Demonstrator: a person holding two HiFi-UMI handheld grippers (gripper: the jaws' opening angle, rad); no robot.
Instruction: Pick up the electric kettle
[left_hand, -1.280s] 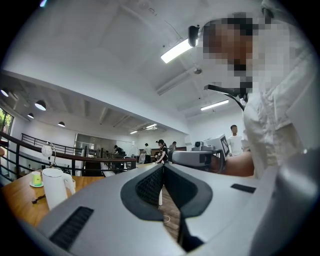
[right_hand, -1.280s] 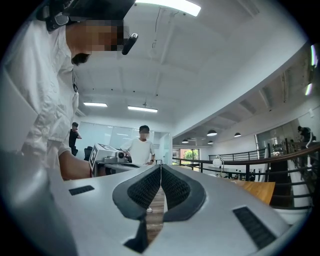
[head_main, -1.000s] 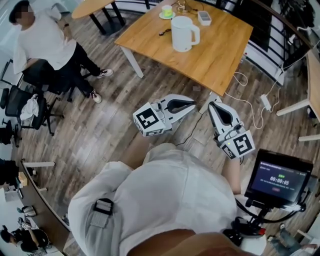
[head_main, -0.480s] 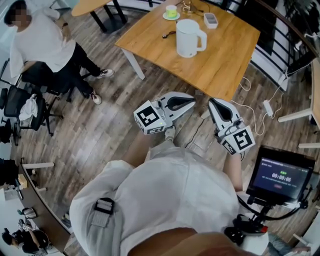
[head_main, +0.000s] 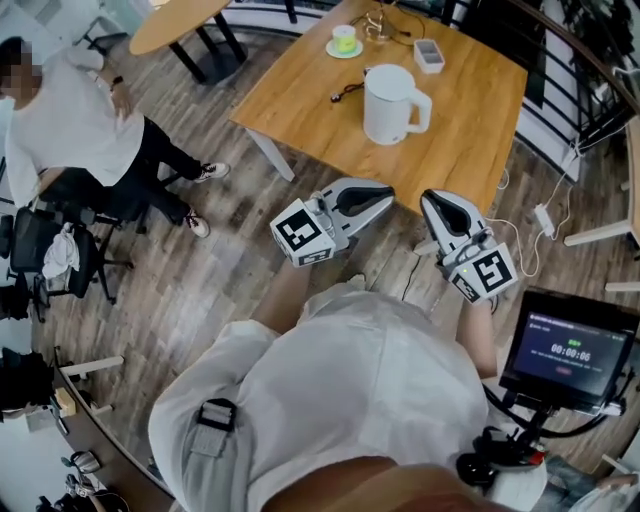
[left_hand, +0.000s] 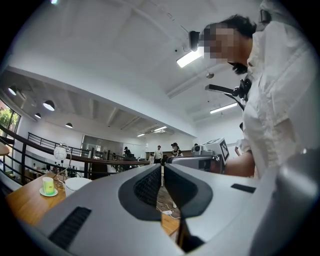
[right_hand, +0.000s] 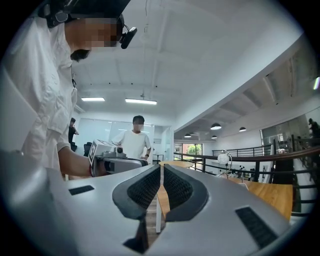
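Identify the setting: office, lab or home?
Probably an open-plan office or studio on an upper level, not a home: wooden tables, an office chair beside a seated person, a railing along the edge, and ceiling strip lights.

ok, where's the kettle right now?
Head view, top centre: the white electric kettle stands on the wooden table, handle to the right, with the green cup behind it to the left.

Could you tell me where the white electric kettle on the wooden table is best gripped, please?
Probably by the upright kettle's loop handle, which juts toward the right gripper's side; come in from there, jaws across the handle.
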